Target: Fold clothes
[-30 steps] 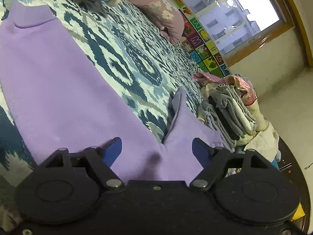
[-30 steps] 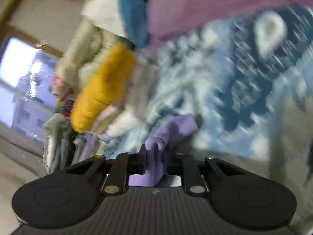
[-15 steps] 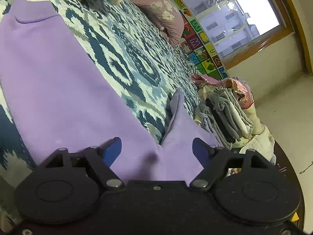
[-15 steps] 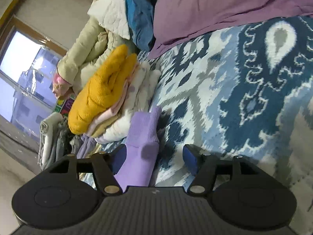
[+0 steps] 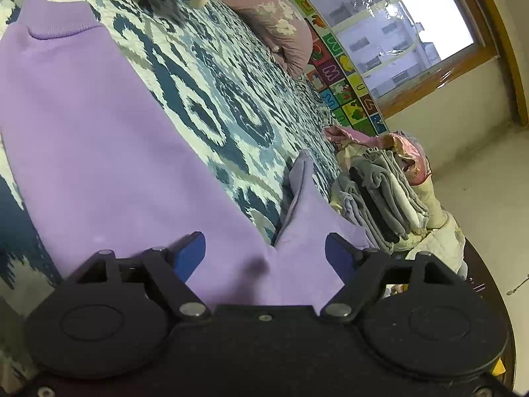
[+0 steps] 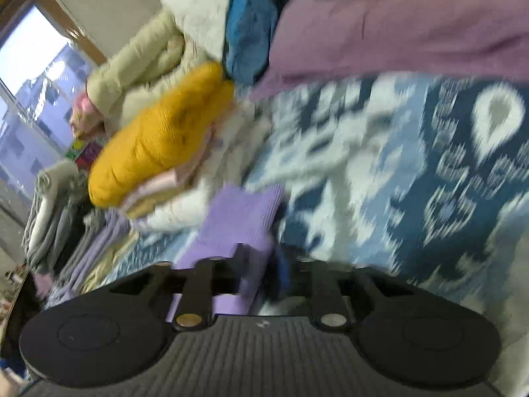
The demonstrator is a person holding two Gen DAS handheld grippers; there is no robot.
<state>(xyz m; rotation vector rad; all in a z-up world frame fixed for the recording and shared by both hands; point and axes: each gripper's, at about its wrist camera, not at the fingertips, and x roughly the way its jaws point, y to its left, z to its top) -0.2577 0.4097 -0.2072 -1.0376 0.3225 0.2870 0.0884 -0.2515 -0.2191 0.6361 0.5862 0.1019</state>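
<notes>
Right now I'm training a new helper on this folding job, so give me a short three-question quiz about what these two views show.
1. True or false: the left tool stands wide open over the purple sweater.
2. What lies between the right tool's closing jaws? A) yellow knit B) purple sleeve cuff C) blue cloth
3. Which colour is the folded knit topping the pile beside the cuff?

Key: 1 true; 2 B; 3 yellow.
</notes>
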